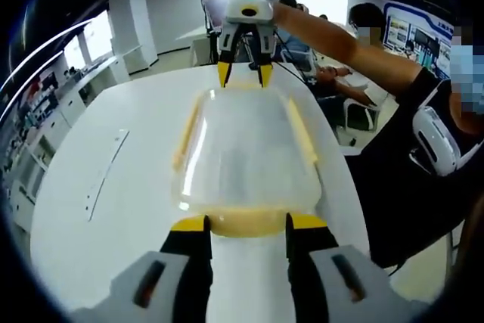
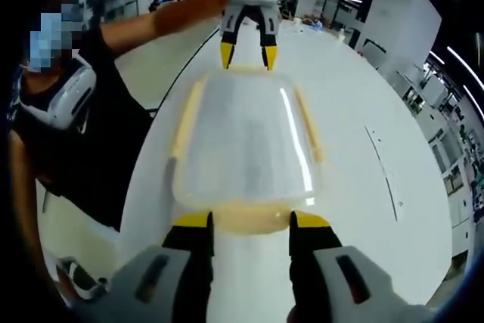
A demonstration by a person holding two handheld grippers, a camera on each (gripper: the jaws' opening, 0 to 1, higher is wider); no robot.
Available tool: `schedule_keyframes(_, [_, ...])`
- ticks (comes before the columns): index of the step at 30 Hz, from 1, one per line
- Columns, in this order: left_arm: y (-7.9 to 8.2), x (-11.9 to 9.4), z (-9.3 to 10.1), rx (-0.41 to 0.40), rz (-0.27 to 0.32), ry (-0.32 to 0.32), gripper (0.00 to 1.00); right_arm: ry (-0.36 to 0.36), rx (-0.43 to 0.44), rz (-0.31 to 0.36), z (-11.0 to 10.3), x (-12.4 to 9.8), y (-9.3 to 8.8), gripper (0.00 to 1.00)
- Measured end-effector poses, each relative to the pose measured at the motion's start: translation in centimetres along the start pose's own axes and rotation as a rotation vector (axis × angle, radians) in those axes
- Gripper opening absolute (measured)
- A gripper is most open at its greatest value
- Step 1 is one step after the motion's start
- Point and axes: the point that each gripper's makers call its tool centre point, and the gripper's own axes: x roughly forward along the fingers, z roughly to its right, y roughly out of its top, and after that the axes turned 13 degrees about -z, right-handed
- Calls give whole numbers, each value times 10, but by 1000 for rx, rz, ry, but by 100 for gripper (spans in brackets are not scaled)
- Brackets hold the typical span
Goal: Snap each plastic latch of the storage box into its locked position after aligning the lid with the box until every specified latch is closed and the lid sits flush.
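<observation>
A clear storage box (image 1: 246, 153) is seen lying flat on a white table, its translucent lid (image 2: 242, 149) seated on top. Pale yellow latches (image 1: 246, 222) are seen along its ends and long sides.

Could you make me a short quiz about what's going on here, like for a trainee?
1. True or false: the lid is already lying on the box.
2. What colour are the latches along the box's edges? A) yellow B) blue C) red
3. Where do the left gripper and right gripper stand? Fill in: at ______ ends of the box.

Key:
1. True.
2. A.
3. Opposite; each has its open jaws either side of an end latch, and the table is white beneath.
</observation>
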Motion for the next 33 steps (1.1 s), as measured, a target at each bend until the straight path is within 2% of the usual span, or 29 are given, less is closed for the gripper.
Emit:
schedule_keyframes(7, [-1, -9, 7, 5, 9, 24, 36, -21, -13, 2, -7, -6, 9, 36])
schedule_keyframes(14, [-4, -9, 11, 11, 4, 22, 36, -23, -17, -4, -11, -7, 12, 35])
schedule_keyframes(21, [-5, -7, 7, 8, 12, 23, 36, -24, -13, 1, -6, -1, 8, 35])
schedule_keyframes(33, [-13, 5, 2, -1, -24, 2, 36, 1, -7, -22, -4, 10, 5, 35])
